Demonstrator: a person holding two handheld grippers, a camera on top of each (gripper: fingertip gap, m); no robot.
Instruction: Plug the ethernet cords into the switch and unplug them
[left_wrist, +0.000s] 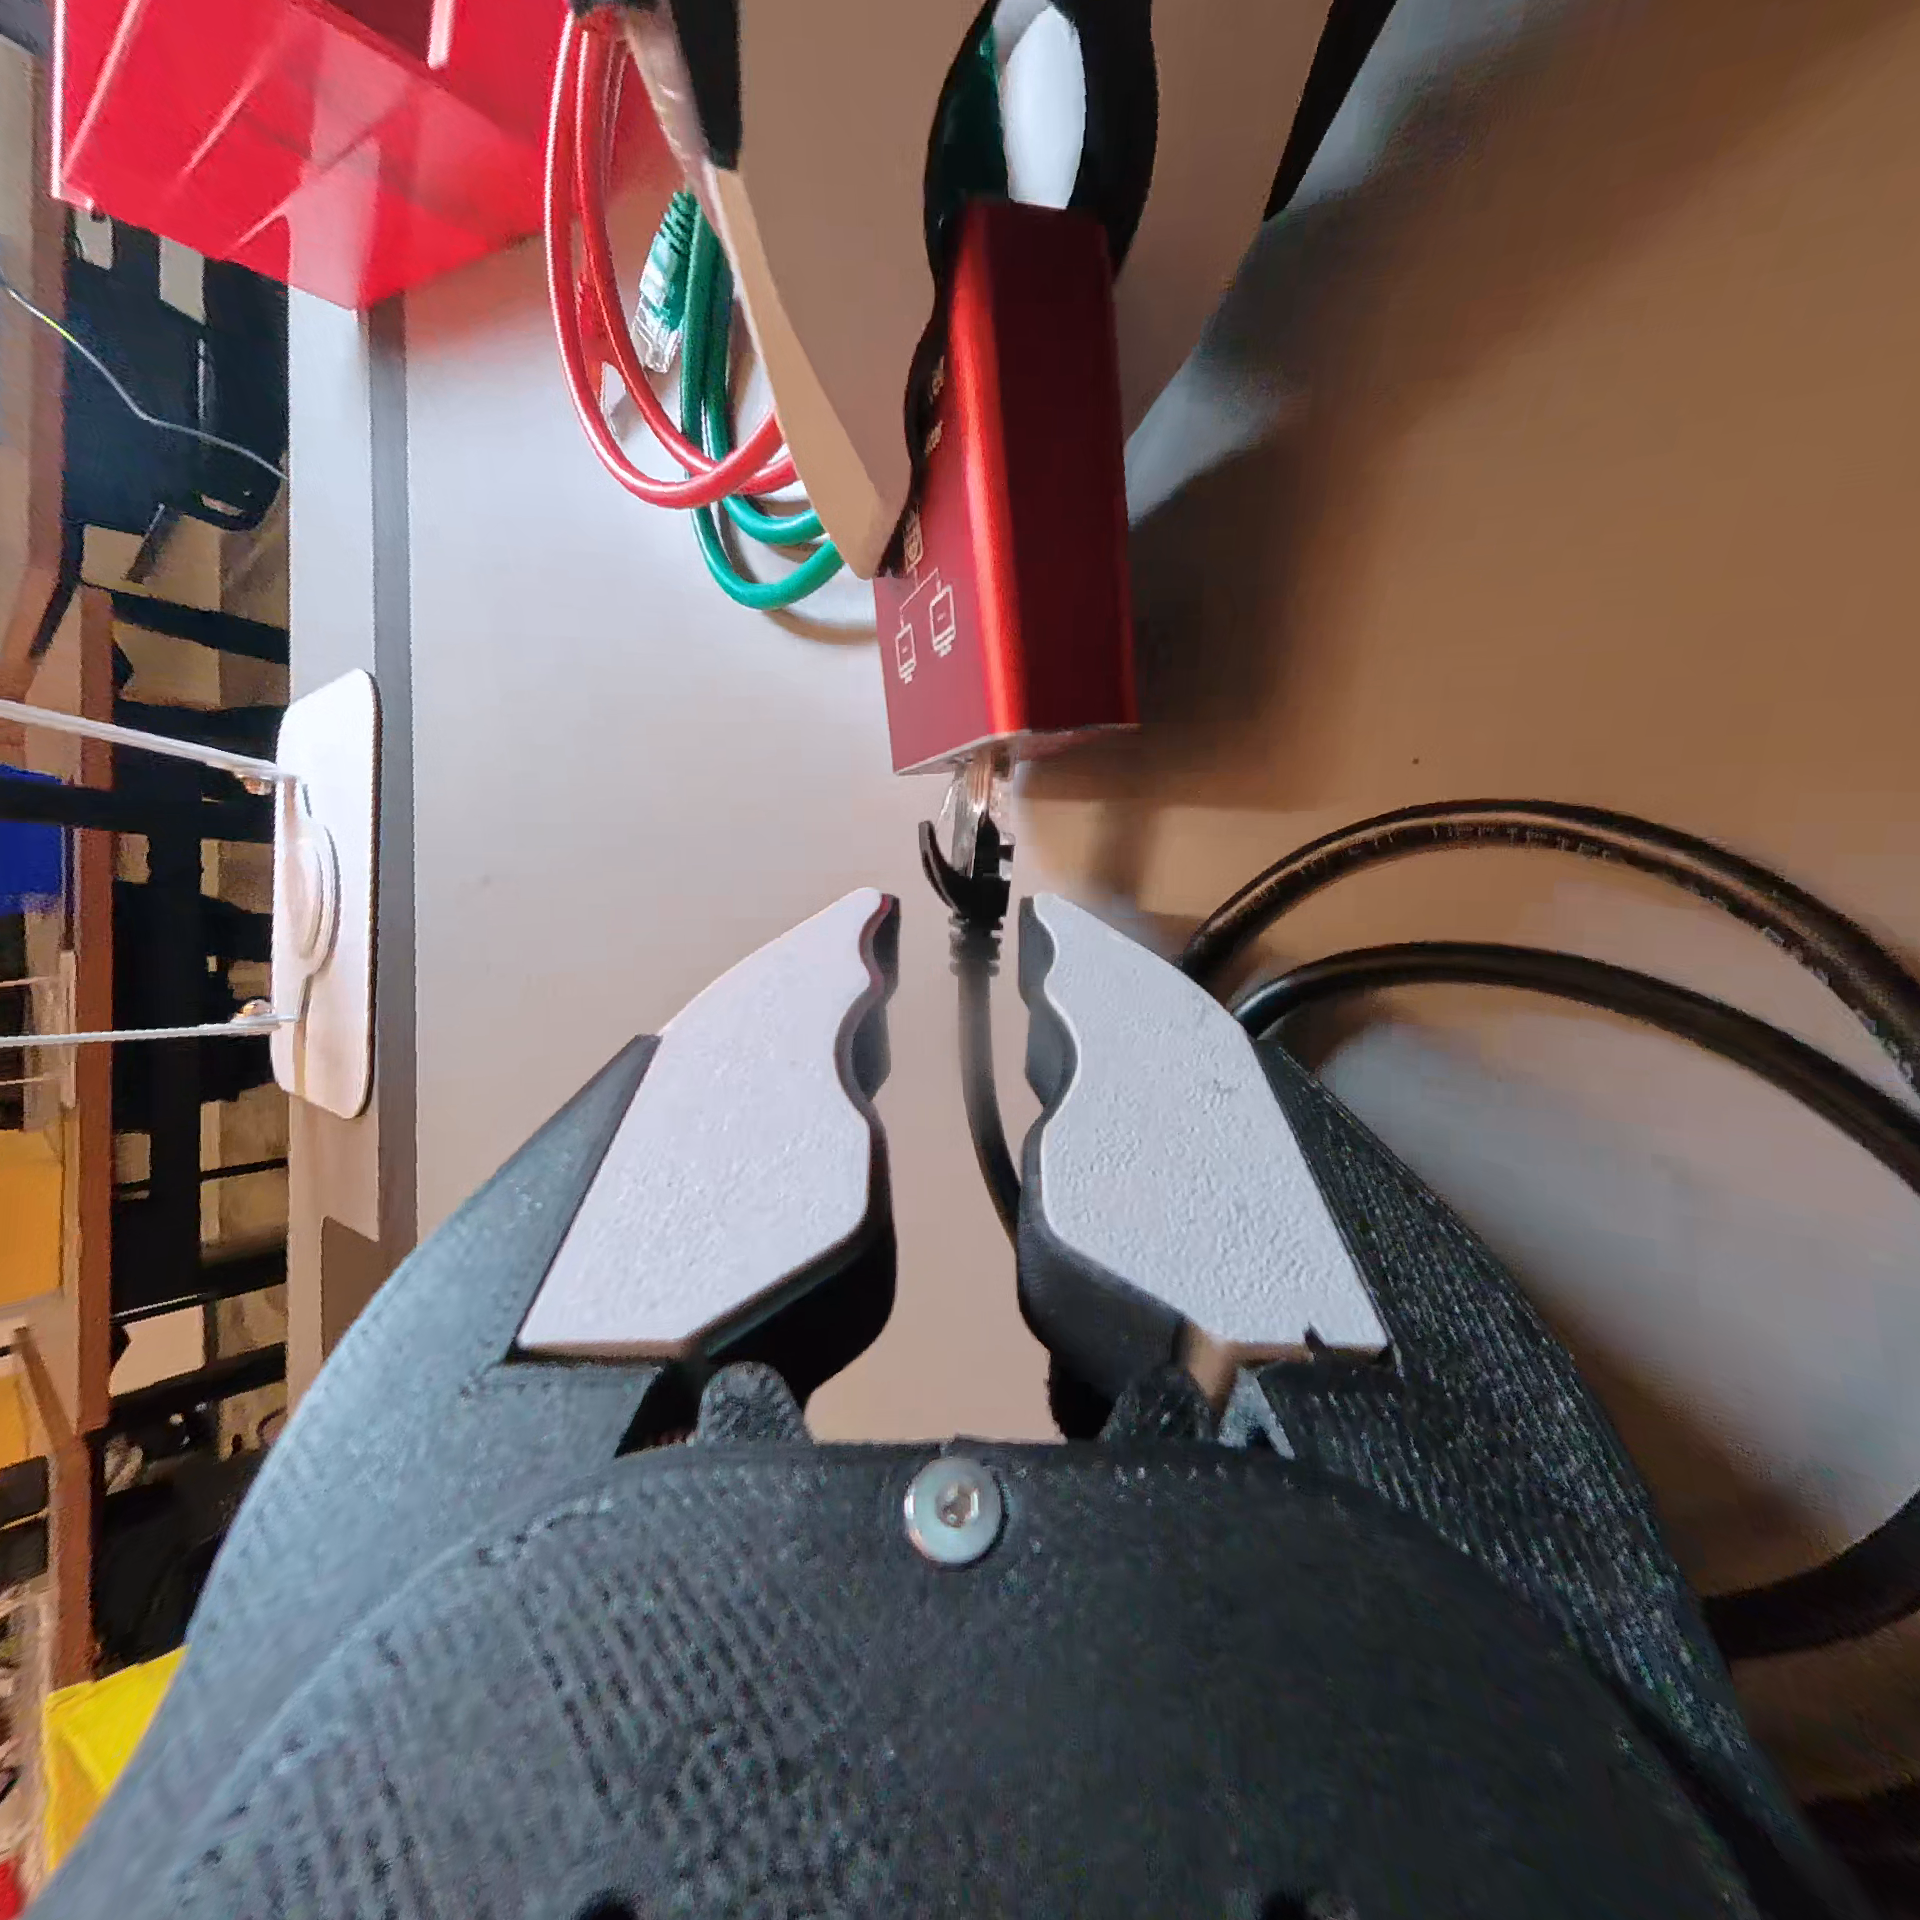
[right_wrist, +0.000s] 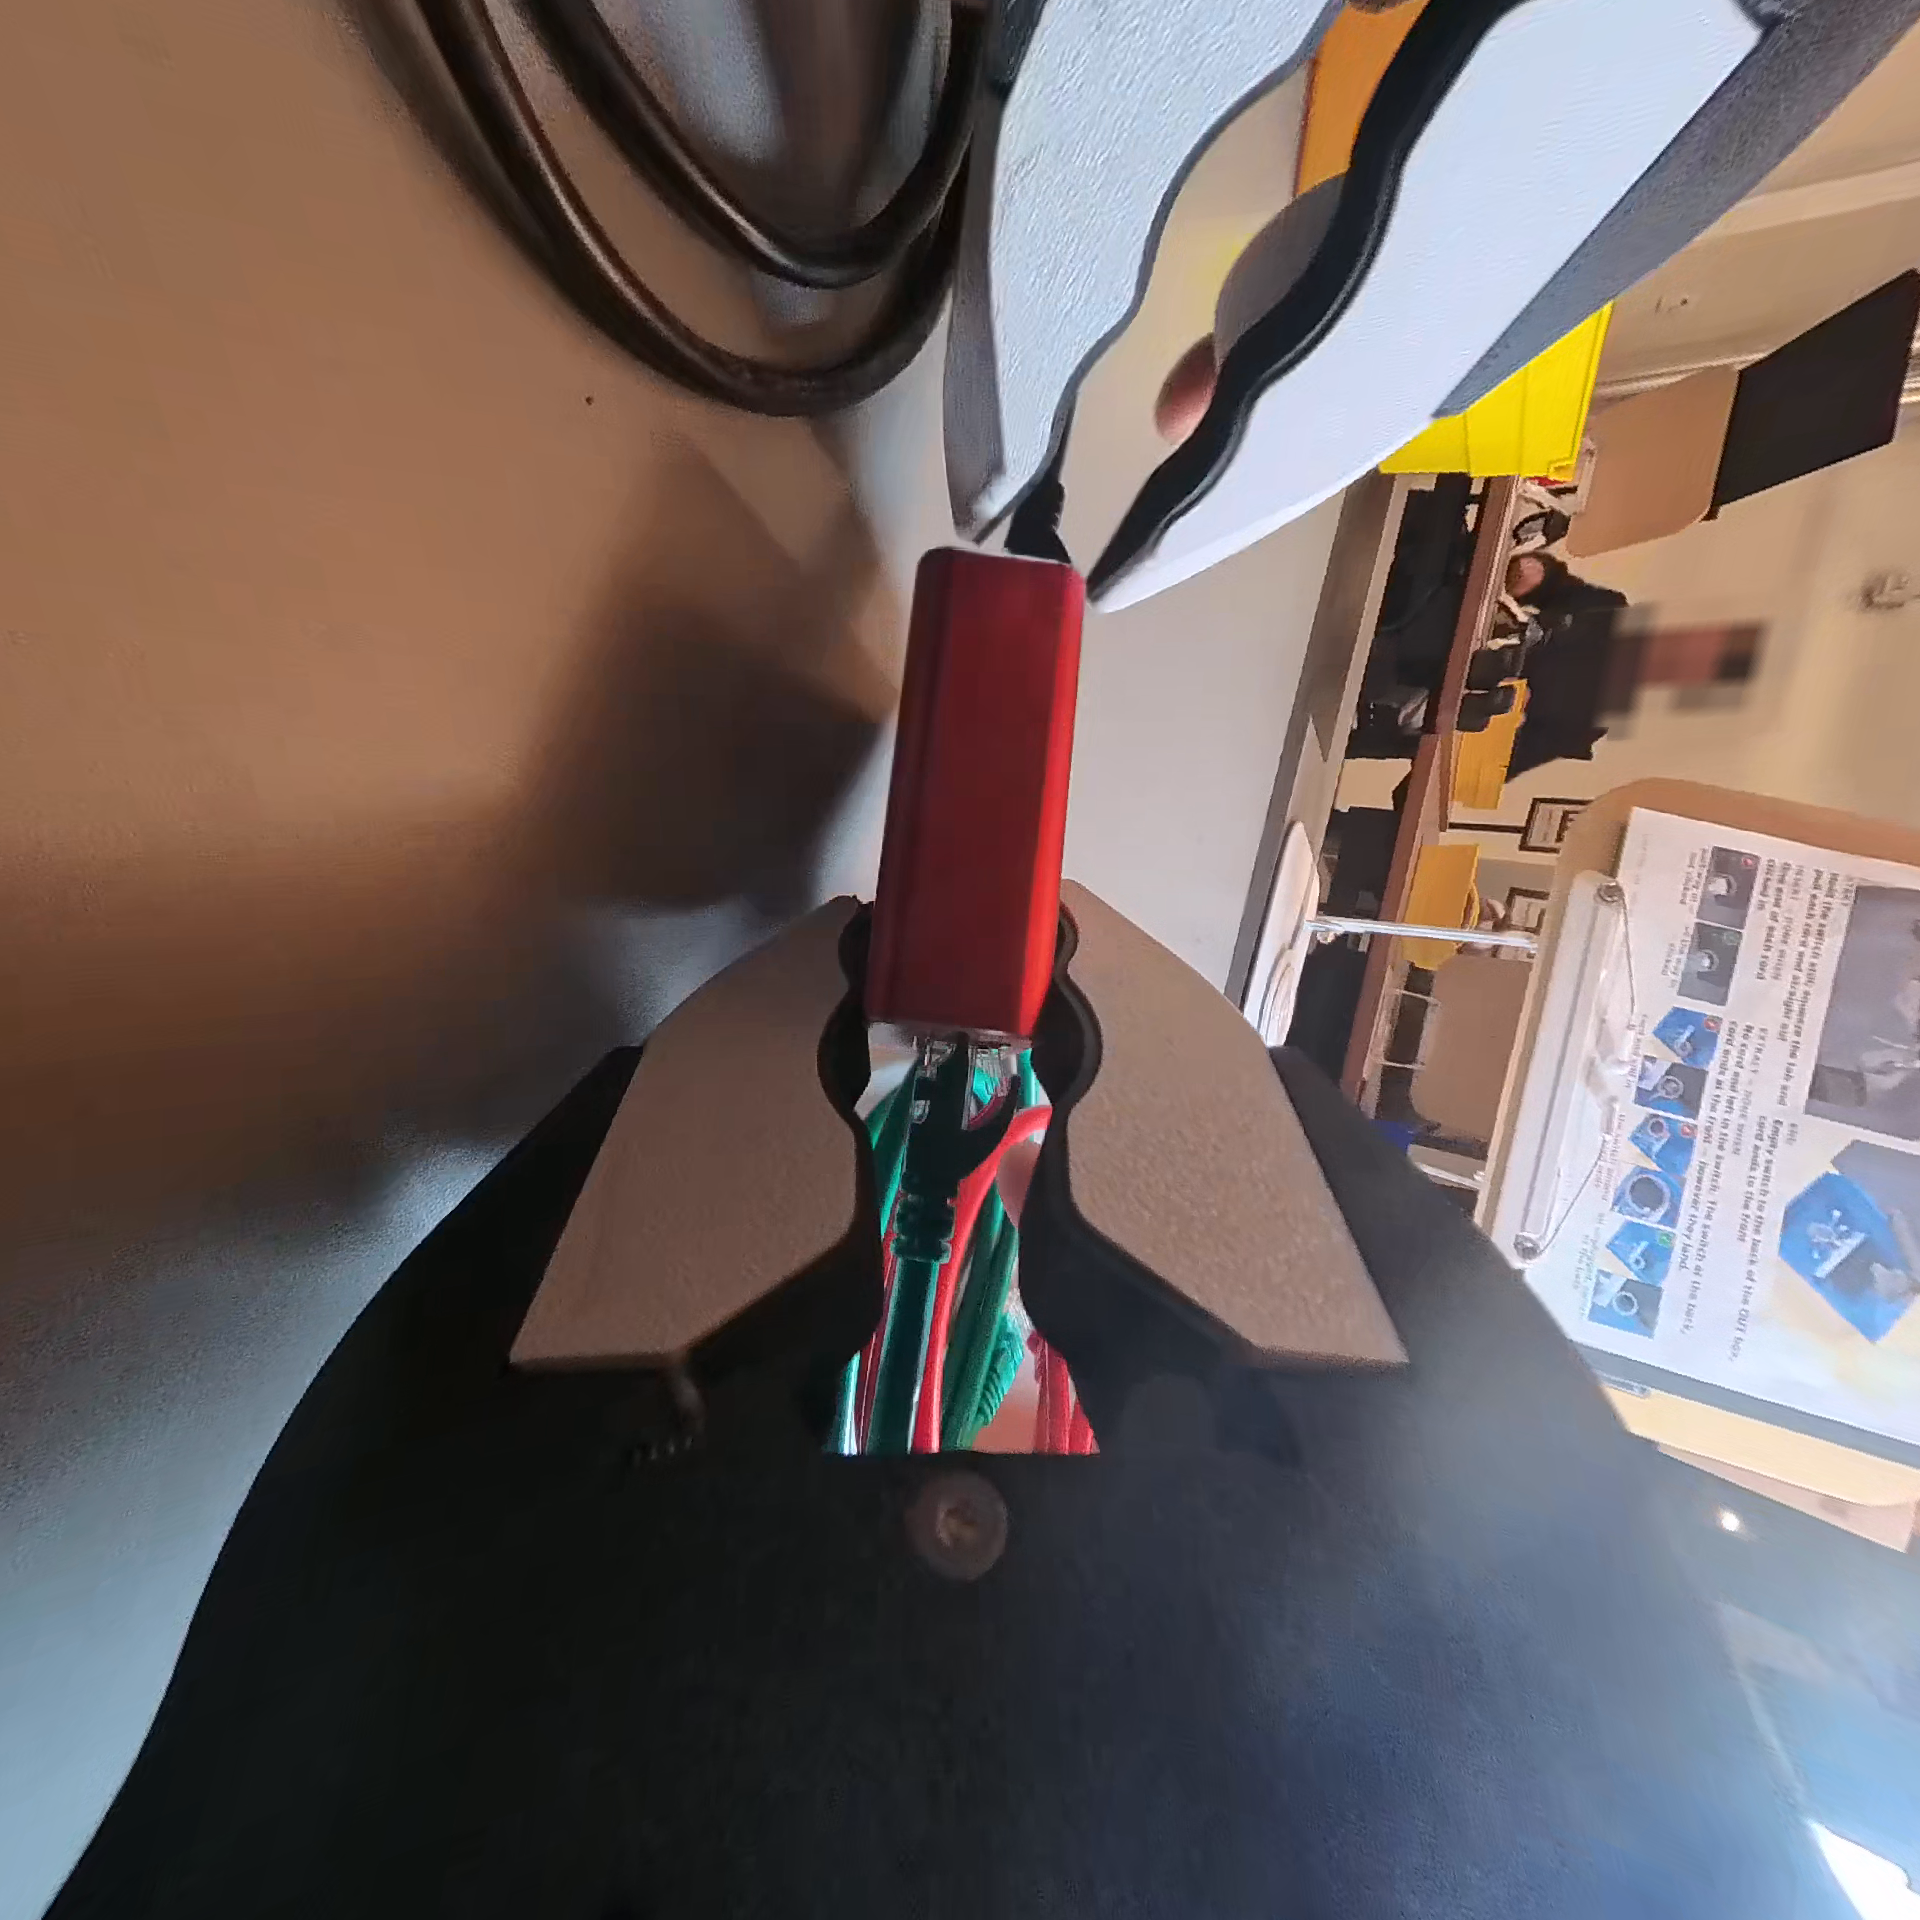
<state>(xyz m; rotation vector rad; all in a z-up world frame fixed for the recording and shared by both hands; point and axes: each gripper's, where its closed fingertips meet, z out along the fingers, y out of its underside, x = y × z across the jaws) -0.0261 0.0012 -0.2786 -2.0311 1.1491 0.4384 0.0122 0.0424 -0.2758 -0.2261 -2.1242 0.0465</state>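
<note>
- Spreading under everything: pale table (left_wrist: 623, 675), a red bin (left_wrist: 260, 145) at its far left corner.
- Clamped on the switch (right_wrist: 971, 790): right gripper (right_wrist: 961, 966), fingers pressed to both of its sides at the near end; in the left wrist view, reaching in from the far side.
- Held off the table between the two grippers: red switch, a green cord (right_wrist: 925, 1174) plugged into the end inside the right gripper.
- Parted narrowly: left gripper (left_wrist: 956, 914), fingertips either side of the black cord (left_wrist: 977, 1039), not touching it, just short of the switch.
- Seated in the switch's other end: black cord's plug (left_wrist: 971, 831), slack looping off to the right.
- Lying loose far left on the table: red cord (left_wrist: 623, 416) and another green cord's loops.
</note>
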